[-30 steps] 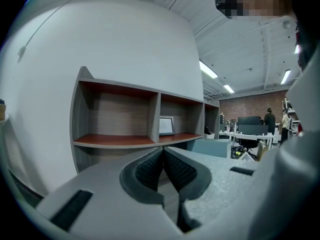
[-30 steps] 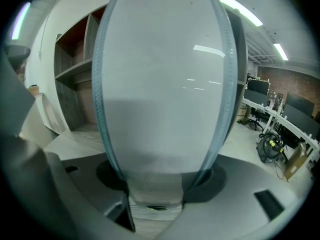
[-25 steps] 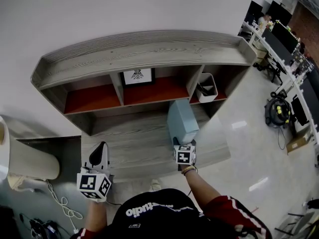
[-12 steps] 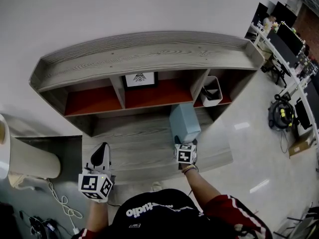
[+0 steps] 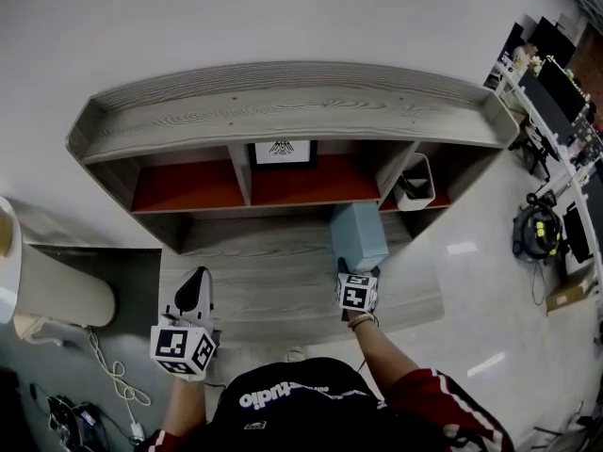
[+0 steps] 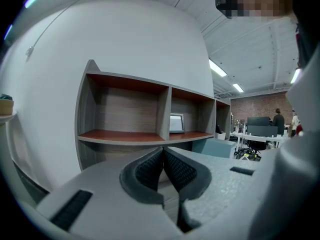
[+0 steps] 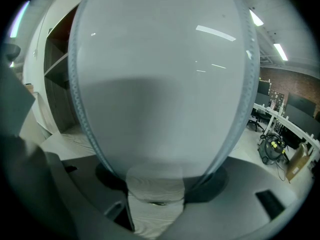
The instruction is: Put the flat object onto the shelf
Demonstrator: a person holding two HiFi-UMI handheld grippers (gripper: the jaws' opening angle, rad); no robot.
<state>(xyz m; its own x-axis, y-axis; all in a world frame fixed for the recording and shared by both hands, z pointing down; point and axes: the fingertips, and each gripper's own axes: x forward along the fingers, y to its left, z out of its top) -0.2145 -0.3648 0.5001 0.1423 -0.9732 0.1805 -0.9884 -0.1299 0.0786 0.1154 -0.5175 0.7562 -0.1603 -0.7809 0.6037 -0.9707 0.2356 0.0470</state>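
Right gripper (image 5: 354, 268), jaws spread wide, clamps a smooth, pale-blue, rectangular flat object (image 5: 358, 234) near the right end of the grey wood-grain shelf's (image 5: 283, 106) lower ledge. Left gripper (image 6: 162, 159) — ribbed dark pads pressed together, empty.

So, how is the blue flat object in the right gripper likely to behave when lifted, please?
The blue flat object is probably stiff: it holds its shape with the right gripper shut on one edge. Its glossy face mirrors ceiling lights, so it may slip. Thin and upright, it could tip if released.
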